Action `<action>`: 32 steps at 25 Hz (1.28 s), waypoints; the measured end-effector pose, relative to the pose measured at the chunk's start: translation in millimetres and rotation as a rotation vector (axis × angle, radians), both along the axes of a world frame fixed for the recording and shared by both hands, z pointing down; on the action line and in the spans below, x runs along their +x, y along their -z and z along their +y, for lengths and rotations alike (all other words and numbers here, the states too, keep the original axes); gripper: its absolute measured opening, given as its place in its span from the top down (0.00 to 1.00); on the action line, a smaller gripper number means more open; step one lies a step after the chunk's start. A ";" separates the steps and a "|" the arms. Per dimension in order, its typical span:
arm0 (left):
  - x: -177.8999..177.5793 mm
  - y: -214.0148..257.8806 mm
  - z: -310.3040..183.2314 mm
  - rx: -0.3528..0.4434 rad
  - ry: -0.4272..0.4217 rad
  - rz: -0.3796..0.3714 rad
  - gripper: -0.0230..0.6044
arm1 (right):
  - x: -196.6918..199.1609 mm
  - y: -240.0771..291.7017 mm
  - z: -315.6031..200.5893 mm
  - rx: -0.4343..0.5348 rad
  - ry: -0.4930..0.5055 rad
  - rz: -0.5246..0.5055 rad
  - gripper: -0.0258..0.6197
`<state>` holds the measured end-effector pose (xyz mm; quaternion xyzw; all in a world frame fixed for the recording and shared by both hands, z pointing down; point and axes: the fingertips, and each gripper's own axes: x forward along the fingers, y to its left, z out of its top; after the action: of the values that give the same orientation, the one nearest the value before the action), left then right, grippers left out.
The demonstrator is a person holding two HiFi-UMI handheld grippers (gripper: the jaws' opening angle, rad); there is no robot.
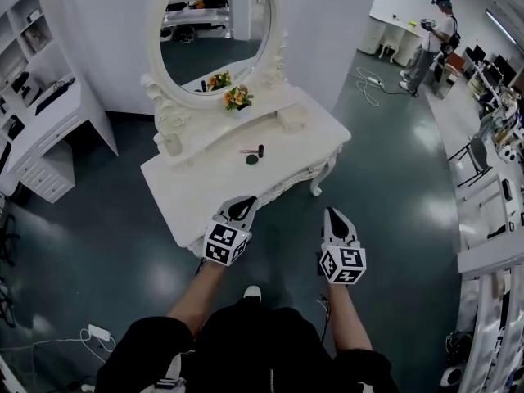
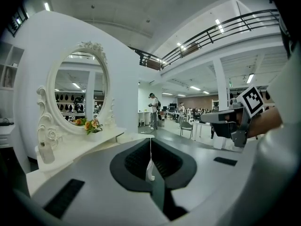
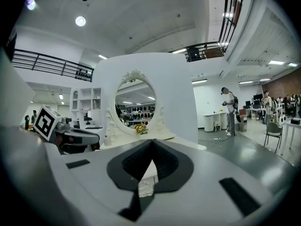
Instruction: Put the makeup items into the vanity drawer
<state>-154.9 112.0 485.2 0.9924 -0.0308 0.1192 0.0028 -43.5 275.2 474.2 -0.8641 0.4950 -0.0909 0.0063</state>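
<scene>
A white vanity table (image 1: pixel 205 178) with an oval mirror (image 1: pixel 214 31) stands ahead of me. On its top lie a small dark tube (image 1: pixel 260 150), a round dark compact (image 1: pixel 252 160) and a thin pink stick (image 1: pixel 246 151). My left gripper (image 1: pixel 242 205) is shut and empty, its tip near the table's front edge. My right gripper (image 1: pixel 332 214) is also shut and empty, over the floor to the right of the table. The left gripper view shows the shut left gripper (image 2: pixel 150 142) facing the vanity table (image 2: pixel 94 142). The right gripper view shows the shut right gripper (image 3: pixel 151 144).
Orange flowers (image 1: pixel 237 97) and a white bottle (image 1: pixel 172 142) stand on the vanity's raised shelf. A white shelf unit with drawers (image 1: pixel 49 129) is at the left. Desks (image 1: pixel 491 219) line the right side. A person (image 1: pixel 434 39) stands far back right; cables (image 1: pixel 368 84) lie on the floor.
</scene>
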 end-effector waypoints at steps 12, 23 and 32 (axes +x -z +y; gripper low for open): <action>54.1 -15.9 -83.2 -0.017 0.056 -0.019 0.93 | 70.6 -12.5 -97.9 -0.004 0.061 -0.016 0.95; 142.3 -24.0 -169.0 -0.020 0.243 -0.021 0.93 | 187.2 -21.9 -226.2 -0.010 0.275 0.007 0.95; 182.3 -4.6 -243.6 -0.034 0.539 0.003 0.93 | 247.7 -6.1 -356.2 -0.025 0.621 0.058 0.95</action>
<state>27.5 -131.6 489.9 0.9483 -0.2919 0.1133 0.0513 204.2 -81.0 480.3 -0.6740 0.7340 -0.0697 -0.0465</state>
